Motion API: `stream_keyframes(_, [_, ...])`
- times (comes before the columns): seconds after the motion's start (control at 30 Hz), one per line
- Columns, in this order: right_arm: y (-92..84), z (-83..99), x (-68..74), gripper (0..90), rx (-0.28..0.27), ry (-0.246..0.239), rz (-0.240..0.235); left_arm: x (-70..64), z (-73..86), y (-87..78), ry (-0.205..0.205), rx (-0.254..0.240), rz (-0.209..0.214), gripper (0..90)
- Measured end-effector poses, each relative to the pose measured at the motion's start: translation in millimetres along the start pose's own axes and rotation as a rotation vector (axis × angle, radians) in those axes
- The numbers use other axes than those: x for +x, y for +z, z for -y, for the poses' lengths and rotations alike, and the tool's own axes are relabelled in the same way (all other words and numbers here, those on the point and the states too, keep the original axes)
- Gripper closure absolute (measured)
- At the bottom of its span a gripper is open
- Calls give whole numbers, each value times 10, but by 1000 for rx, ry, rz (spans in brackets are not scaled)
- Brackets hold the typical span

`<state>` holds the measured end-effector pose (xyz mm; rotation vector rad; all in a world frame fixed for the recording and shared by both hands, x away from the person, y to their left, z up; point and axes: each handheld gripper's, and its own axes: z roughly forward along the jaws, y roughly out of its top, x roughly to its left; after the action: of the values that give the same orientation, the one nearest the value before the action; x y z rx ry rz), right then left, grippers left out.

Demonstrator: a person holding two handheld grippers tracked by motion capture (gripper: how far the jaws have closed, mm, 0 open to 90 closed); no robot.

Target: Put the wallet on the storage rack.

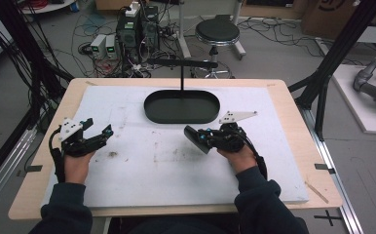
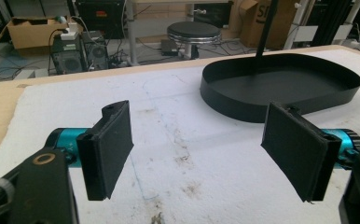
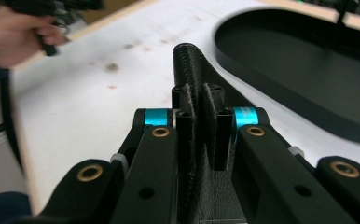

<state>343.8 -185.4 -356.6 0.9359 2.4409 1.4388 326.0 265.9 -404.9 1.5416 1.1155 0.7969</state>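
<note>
A black oval tray (image 1: 181, 108) with a low rim sits on the far middle part of a white mat (image 1: 142, 165), and a thin black post (image 1: 182, 78) rises from its far side. The tray looks empty, though its dark floor hides detail. The mat carries a few brownish stains (image 1: 113, 154) and covers most of the wooden desk (image 1: 293, 112).

The right claw (image 1: 197, 137) hangs just above the mat, near the tray's near rim and a little to its right. In the right gripper view its jaws stand pressed together with nothing between them, pointing along the tray's edge. The right hand (image 1: 235, 155) holds it from behind.

The left claw (image 1: 98, 131) is well apart from the tray, over the mat's left part, held by the left hand (image 1: 76, 163). In the left gripper view its two flat black pads (image 2: 110, 147) stand wide apart with only bare mat between them, and the tray (image 2: 280, 86) lies ahead and to the right.

Beyond the desk stand a round black stool (image 1: 217, 33), computer boxes (image 1: 137, 29) and loose cables on the floor.
</note>
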Motion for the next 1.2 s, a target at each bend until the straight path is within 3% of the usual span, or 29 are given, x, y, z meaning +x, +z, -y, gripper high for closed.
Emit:
stream_keyframes(0.07, [35,45,-89,848,14,14,41,4,1,2,1,2,1,241])
stream_keyframes(0.1, [32,57,-135,847,-6,32,37,3,1,3,0,0,-1,241])
stream_keyframes(0.13, [15,54,-199,841,-22,44,70,5,1,2,1,2,-1,241])
stream_keyframes(0.27, [10,55,-269,827,-35,53,125,-4,1,6,5,3,-2,241])
stream_keyframes(0.3, [12,54,-313,820,-36,47,159,-7,-1,6,4,2,-2,241])
stream_keyframes(0.47, [8,63,-404,790,-38,73,210,-12,-2,5,6,4,0,242])
stream_keyframes(0.6, [11,64,-429,760,-46,84,209,-12,-3,7,9,4,2,242])
stream_keyframes(0.7, [13,63,-427,602,-53,92,217,-11,-2,6,5,3,0,242])
stream_keyframes(0.87, [-45,74,-410,424,-77,88,251,-12,-2,10,8,3,2,242])
stream_keyframes(1.03, [-107,109,-369,230,-94,12,316,-15,-3,6,8,4,1,242])
stream_keyframes(1.2, [-51,178,-299,200,-39,-23,353,-22,-2,14,14,6,3,242])
